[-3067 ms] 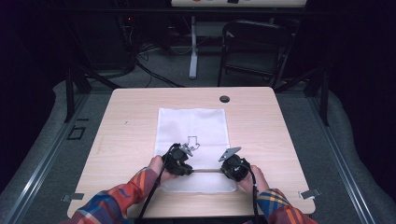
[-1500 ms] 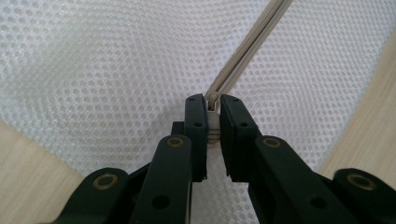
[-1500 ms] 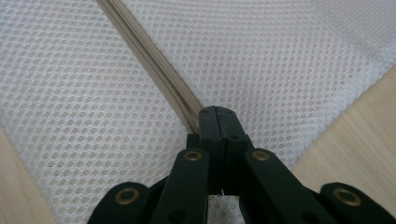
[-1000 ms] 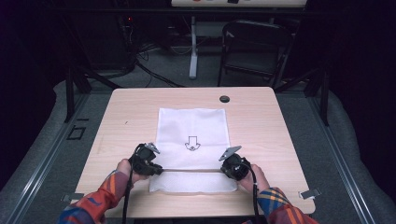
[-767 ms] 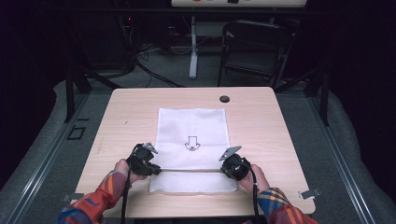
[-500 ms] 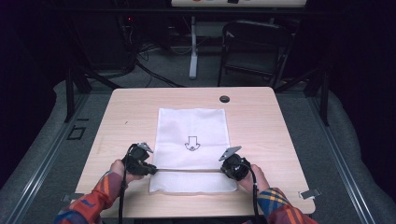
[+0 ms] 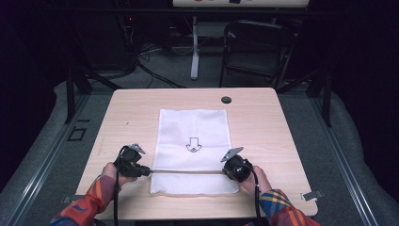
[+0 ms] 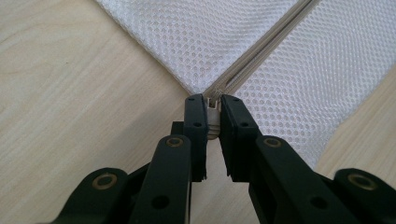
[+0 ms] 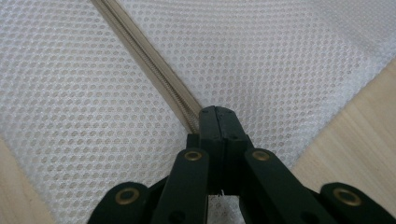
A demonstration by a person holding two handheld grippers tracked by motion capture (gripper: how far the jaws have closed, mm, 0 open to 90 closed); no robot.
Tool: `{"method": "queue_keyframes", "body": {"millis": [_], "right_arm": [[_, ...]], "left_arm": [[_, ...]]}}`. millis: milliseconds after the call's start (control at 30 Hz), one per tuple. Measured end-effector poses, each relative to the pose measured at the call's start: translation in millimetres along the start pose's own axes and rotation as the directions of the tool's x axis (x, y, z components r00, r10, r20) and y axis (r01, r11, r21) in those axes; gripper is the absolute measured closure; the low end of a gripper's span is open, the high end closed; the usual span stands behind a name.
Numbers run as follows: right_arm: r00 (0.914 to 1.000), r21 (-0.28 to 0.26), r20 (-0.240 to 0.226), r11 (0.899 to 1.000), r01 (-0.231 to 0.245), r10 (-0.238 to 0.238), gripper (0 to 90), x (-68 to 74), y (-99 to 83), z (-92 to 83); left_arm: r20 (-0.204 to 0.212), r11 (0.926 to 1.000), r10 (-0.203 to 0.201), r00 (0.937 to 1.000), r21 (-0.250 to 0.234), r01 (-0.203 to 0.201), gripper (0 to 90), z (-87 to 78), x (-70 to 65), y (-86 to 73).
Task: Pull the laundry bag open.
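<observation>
White mesh zip pouch (image 7: 194,150) lies mid-table; left gripper (image 8: 212,106) clamps the beige zipper pull (image 8: 213,114) at the pouch's left edge, right gripper (image 9: 218,114) pinches its right zipper end; pulling level along the zipper line should avoid snagging

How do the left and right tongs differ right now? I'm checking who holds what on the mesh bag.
The left tongs pinch the zipper pull at the mesh bag's left edge, off over the table; the right tongs clamp fully together on the bag's fabric at the zipper's other end. Both are shut and level.
</observation>
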State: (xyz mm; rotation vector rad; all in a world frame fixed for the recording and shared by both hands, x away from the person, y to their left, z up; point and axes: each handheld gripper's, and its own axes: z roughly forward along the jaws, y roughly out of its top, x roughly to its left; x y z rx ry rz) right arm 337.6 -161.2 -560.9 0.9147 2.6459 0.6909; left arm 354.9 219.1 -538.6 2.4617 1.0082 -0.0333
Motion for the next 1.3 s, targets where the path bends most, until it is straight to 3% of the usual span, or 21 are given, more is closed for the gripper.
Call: {"method": "queue_keyframes", "body": {"millis": [167,233,267,333,367,433,533,600,667,900,1033,1167,1300], "right_arm": [[0.9999,-0.009,-0.009,1.0,0.012,-0.013,90.0,-1.1,-0.9,0.0],[0.9997,-0.023,-0.024,1.0,0.002,-0.002,90.0,-2.7,-2.6,0.1],[0.9994,-0.027,-0.031,1.0,-0.015,0.014,88.8,-4.1,-2.8,0.0],[0.9985,-0.058,-0.052,0.998,-0.019,0.016,76.9,-4.5,-2.5,-1.8],[0.9992,-0.057,-0.039,0.998,-0.005,0.003,70.6,-4.5,-1.2,-4.4],[0.9995,-0.088,-0.027,0.996,-0.021,0.018,60.4,-3.6,1.3,-9.2],[0.9987,-0.079,-0.017,0.996,-0.05,0.049,36.6,-6.9,4.8,-15.9],[0.9972,-0.073,0.001,0.995,-0.075,0.075,22.3,-10.6,2.9,-20.4],[0.9959,-0.059,0.015,0.994,-0.088,0.089,15.3,-17.0,-0.9,-24.8],[0.9811,-0.008,0.047,0.982,-0.188,0.188,1.1,-41.4,-21.1,-38.2],[0.9713,0.0,0.062,0.973,-0.23,0.23,0.0,-54.4,-36.7,-40.3],[0.9669,0.017,0.068,0.969,-0.248,0.246,0.0,-61.0,-42.7,-40.4],[0.9697,0.049,0.071,0.97,-0.238,0.234,0.0,-60.8,-45.2,-31.6]], "left_arm": [[0.011,0.9996,-0.027,0.9996,0.003,0.027,80.7,2.0,1.3,0.8],[0.0,0.9997,-0.023,0.9997,0.0,0.023,79.4,1.6,0.7,1.8],[0.003,0.9996,-0.026,0.9996,-0.004,0.026,74.5,1.1,1.5,2.3],[0.004,0.9991,-0.038,0.9993,-0.017,0.038,61.9,-0.4,2.8,2.5],[0.002,0.999,-0.039,0.9992,-0.022,0.039,55.6,-1.5,3.8,2.5],[-0.005,0.9975,-0.054,0.9985,-0.046,0.054,43.9,-3.7,5.0,2.3],[-0.015,0.9948,-0.067,0.9977,-0.078,0.065,28.2,-8.4,7.5,1.8],[-0.037,0.9937,-0.069,0.9969,-0.09,0.065,21.4,-10.7,8.8,1.5],[-0.046,0.9923,-0.082,0.9956,-0.097,0.077,17.3,-11.5,10.1,0.9],[-0.075,0.9882,-0.114,0.9906,-0.111,0.106,11.6,-13.0,15.2,-1.1],[-0.08,0.9878,-0.125,0.989,-0.104,0.116,9.9,-12.5,17.5,-1.3],[-0.088,0.9883,-0.124,0.9884,-0.1,0.115,9.6,-11.5,18.8,-0.6],[-0.098,0.9896,-0.119,0.9881,-0.093,0.11,8.3,-11.5,20.8,-0.6]]}}
